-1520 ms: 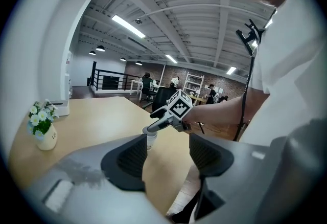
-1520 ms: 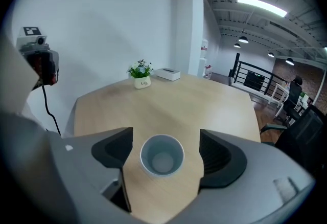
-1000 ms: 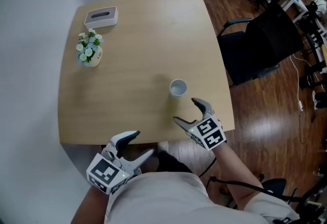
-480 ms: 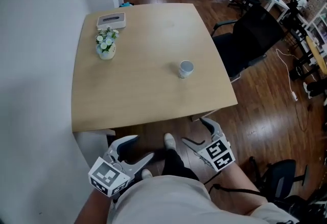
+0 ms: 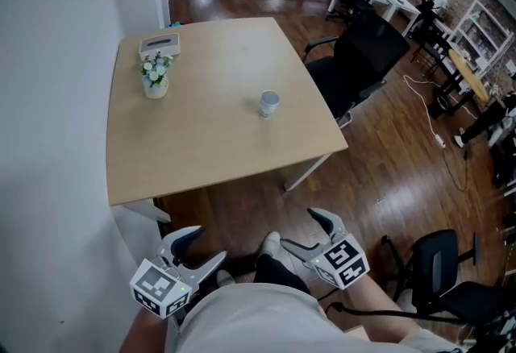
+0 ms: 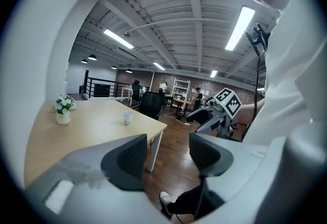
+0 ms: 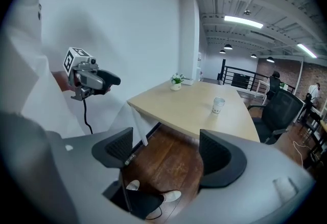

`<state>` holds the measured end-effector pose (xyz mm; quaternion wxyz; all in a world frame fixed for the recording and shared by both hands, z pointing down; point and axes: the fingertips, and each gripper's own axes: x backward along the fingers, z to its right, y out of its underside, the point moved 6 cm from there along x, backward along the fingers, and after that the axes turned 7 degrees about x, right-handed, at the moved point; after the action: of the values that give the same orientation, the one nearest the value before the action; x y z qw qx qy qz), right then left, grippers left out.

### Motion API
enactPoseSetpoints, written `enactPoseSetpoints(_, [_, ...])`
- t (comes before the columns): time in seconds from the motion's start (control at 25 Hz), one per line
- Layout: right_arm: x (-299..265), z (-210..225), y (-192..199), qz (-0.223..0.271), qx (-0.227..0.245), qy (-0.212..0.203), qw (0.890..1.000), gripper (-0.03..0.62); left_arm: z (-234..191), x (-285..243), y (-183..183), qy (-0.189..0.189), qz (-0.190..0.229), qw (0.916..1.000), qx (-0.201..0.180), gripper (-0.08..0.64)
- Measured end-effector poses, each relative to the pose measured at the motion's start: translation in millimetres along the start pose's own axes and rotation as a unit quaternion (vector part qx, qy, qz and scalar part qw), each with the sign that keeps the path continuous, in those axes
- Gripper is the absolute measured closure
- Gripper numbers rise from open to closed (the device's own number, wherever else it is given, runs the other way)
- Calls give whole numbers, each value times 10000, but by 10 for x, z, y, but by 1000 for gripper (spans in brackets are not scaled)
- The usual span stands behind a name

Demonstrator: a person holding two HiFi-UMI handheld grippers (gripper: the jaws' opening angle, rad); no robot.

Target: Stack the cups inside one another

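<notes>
One white paper cup [image 5: 269, 102] stands upright on the wooden table [image 5: 201, 142], right of its middle; whether it is one cup or a nested stack I cannot tell. It also shows small in the left gripper view [image 6: 128, 118] and the right gripper view [image 7: 218, 105]. Both grippers are held low near the person's body, well back from the table's near edge and above the floor. My left gripper [image 5: 205, 247] is open with nothing in it, and so is my right gripper [image 5: 302, 230]. In each gripper view the jaws stand apart with only floor between them.
A small vase of flowers [image 5: 155, 76] and a tissue box [image 5: 159, 44] sit at the table's far left corner. A black office chair [image 5: 355, 61] stands at the table's right side, another chair [image 5: 435, 263] on the wooden floor lower right. A white wall runs along the left.
The person has stepped back from the table. Both grippers, which were at the table's near edge beside the cup, are now far from it. The cup stays put.
</notes>
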<state>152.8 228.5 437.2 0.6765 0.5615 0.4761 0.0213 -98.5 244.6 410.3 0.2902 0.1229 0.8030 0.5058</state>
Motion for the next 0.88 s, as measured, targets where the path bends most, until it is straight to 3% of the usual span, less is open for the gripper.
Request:
enactPoseSetpoints(0.32, [251,-20,3,87,-14,256,9996,196,139,-33,-47,137,121,9997,-164,284])
enactPoseSetpoints(0.88, [211,-175,-10,81,104,149,9998,198,184,52,-6,69,187,9997,-169,284])
